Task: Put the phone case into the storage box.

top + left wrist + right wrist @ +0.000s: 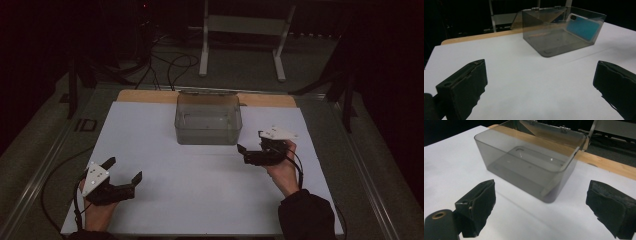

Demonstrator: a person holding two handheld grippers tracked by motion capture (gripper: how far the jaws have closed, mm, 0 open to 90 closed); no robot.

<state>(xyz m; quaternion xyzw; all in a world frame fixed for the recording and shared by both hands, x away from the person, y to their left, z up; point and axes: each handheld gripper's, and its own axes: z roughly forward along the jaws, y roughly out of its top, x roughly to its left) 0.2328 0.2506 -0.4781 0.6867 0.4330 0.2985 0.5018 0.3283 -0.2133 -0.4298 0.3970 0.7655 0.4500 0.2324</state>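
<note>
On the white tabletop [165, 200], toward its far edge and roughly midway across, stands a smoky clear plastic box [208, 121] with its hinged lid thrown back, so the inside is reachable from above. In the right gripper view the box [529, 170] looks empty; in the left gripper view a blue, phone-like shape with a dark hole [582, 27] shows through its far wall, though whether that lies inside or is a reflection cannot be told. The left gripper [122, 170] rests low near the near-left corner, well apart from the box, jaws spread wide with nothing between them. The right gripper [250, 143] sits just beside the box's near right corner, jaws likewise spread and empty, turned toward it. That closer, aimed stance suggests the right hand is placed to work on the box first, while the left waits clear of it.
</note>
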